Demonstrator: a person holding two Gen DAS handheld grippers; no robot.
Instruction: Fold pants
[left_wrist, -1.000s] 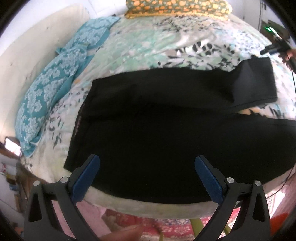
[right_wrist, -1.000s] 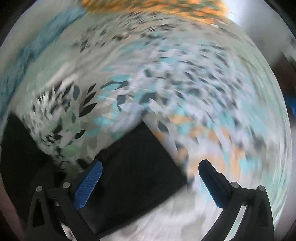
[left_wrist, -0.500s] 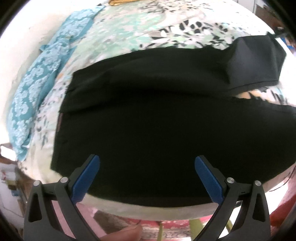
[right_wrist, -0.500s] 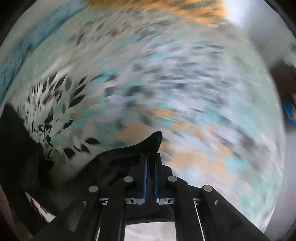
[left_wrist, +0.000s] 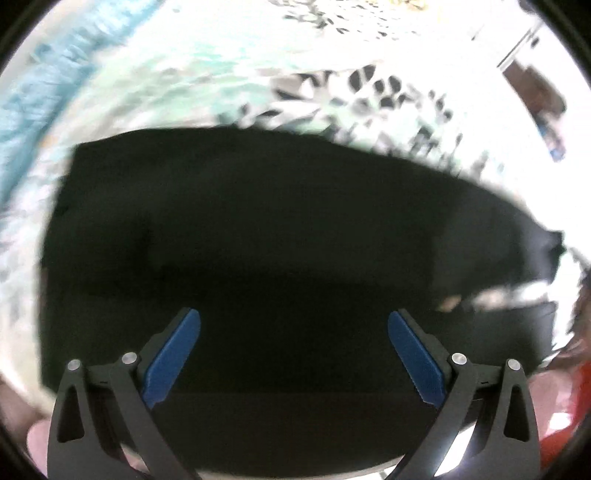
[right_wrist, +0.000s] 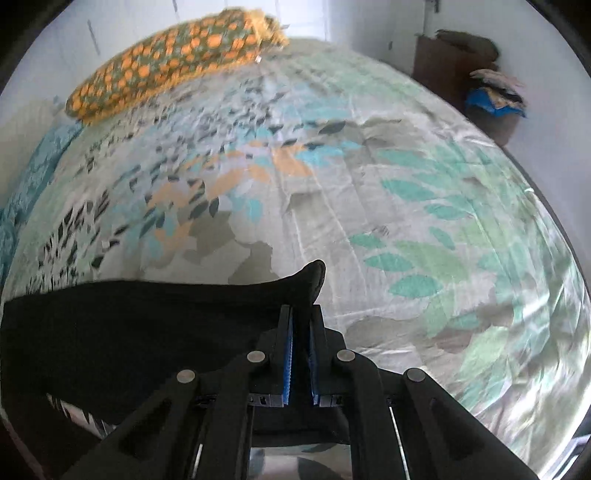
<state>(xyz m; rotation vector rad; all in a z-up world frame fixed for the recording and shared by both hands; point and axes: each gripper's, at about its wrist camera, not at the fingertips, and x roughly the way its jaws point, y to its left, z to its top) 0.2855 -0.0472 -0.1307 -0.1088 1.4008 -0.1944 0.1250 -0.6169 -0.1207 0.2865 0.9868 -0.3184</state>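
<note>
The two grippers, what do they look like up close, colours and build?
Both look the same. The left gripper has black plastic arms with triangular cut-outs, round silver pivot pins and two blue ribbed pads on its fingers. The right gripper shows the same black linkage, silver pins and blue toothed pads. No cables or sleeves are visible.

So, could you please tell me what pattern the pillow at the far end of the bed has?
Orange spots on dark green, clearest in the right wrist view: pillow.

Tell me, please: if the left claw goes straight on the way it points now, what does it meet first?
Most likely the black pants: the open left claw points at the dark cloth, with nothing between. Depth is hard to judge here.
</note>
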